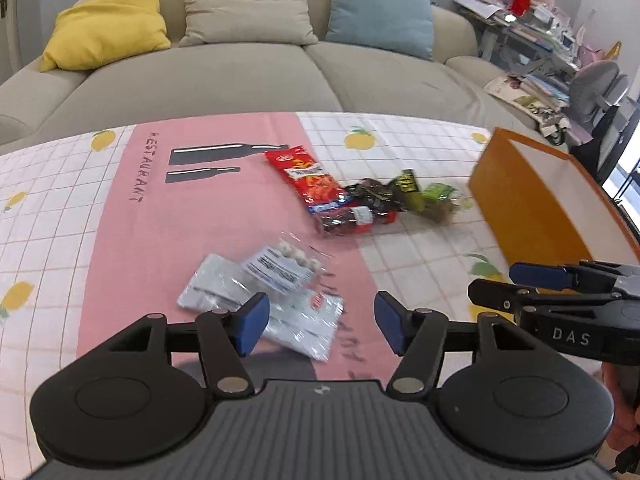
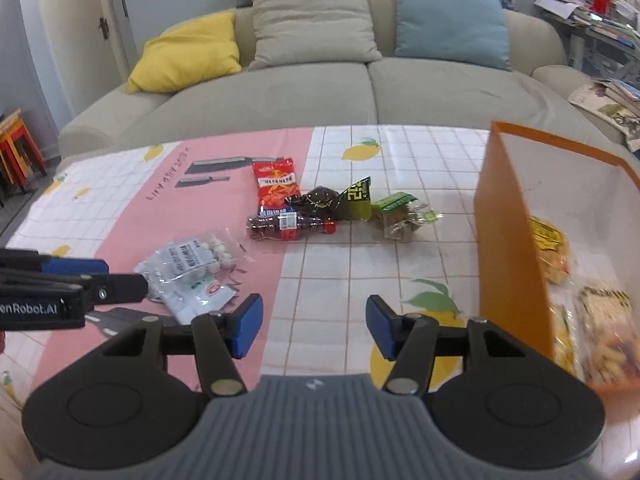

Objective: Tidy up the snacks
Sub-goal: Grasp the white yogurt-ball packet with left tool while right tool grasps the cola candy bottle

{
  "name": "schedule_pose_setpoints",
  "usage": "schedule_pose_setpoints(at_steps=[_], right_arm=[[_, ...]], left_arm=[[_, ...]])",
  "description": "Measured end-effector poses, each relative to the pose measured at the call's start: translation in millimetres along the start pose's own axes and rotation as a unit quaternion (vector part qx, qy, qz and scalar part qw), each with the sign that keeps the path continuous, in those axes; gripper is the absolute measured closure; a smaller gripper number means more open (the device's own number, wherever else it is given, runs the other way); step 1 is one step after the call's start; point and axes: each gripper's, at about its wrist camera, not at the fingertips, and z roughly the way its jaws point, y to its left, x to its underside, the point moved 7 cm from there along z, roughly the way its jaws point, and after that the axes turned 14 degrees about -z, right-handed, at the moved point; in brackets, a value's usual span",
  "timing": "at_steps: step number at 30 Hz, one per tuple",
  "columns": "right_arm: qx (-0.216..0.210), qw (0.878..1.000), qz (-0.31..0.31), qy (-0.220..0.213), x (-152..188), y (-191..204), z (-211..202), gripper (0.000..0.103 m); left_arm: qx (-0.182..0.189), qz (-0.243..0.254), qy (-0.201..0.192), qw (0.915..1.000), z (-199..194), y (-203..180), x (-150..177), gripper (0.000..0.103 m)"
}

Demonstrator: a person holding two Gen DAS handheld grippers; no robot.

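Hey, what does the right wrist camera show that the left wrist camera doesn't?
Only the right wrist view shows snack packets already lying inside the orange cardboard box, plus red and yellow stools by the wall. Only the left wrist view shows a grey desk chair. Both share the red snack packet, the small cola bottle, the white packets and the beige sofa.
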Motion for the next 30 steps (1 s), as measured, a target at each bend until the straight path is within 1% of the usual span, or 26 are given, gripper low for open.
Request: schedule_pose_setpoints(at_steps=[2,5,7,8,9,10,12,14,17,20,23,25,27,29,30], right_arm=[[-0.006,1.0,0.001,0.004,-5,0,16,0.047],[-0.009,1.0,0.0,0.009,-12,0,40,0.047],[-0.016,1.0,-0.002,0.013,-18,4,54,0.047],[-0.022,1.0,-0.005,0.014,-20,6,60,0.047],[-0.026,1.0,-0.009,0.015,-23,9,66,0.048],[-0.026,0.999,-0.013,0.017,-26,12,72,0.048],[-0.028,0.999,-0.015,0.022,-29,14,81,0.048],[-0.034,0.999,-0.007,0.026,-32,15,91,0.048],[-0.037,0.999,0.005,0.031,-36,14,104,0.048],[-0.036,0.999,0.02,0.03,-41,13,112,0.048],[-0.037,0.998,0.034,0.024,-50,16,119,0.048],[-0.03,0.998,0.046,0.024,-55,17,124,0.048],[-0.019,0.997,0.069,0.031,-59,17,132,0.046],[-0.01,0.994,0.102,0.04,-60,14,140,0.036],[-0.01,0.992,0.12,0.044,-61,12,143,0.036]], left_arm=[[-0.008,0.015,0.005,0.9998,13,4,-8,0.031],[-0.01,0.045,0.016,0.9988,31,10,-19,0.03],[-0.011,0.057,0.03,0.9979,44,16,-25,0.025],[-0.012,0.062,0.041,0.9972,50,19,-26,0.022],[-0.011,0.068,0.051,0.9963,56,21,-26,0.022],[-0.008,0.076,0.059,0.9953,62,23,-26,0.022],[0.003,0.094,0.074,0.9928,71,23,-25,0.018],[0.011,0.108,0.079,0.9909,78,22,-24,0.013],[0.012,0.133,0.09,0.9869,88,23,-22,0.013],[0.015,0.134,0.111,0.9846,100,25,-19,0.013],[0.009,0.133,0.095,0.9865,103,25,-19,0.016],[0.002,0.116,0.085,0.9896,104,25,-22,0.027],[-0.019,0.088,0.073,0.9933,105,28,-27,0.03],[-0.032,0.065,0.062,0.9955,105,31,-31,0.031],[-0.036,0.056,0.058,0.996,106,32,-33,0.031]])
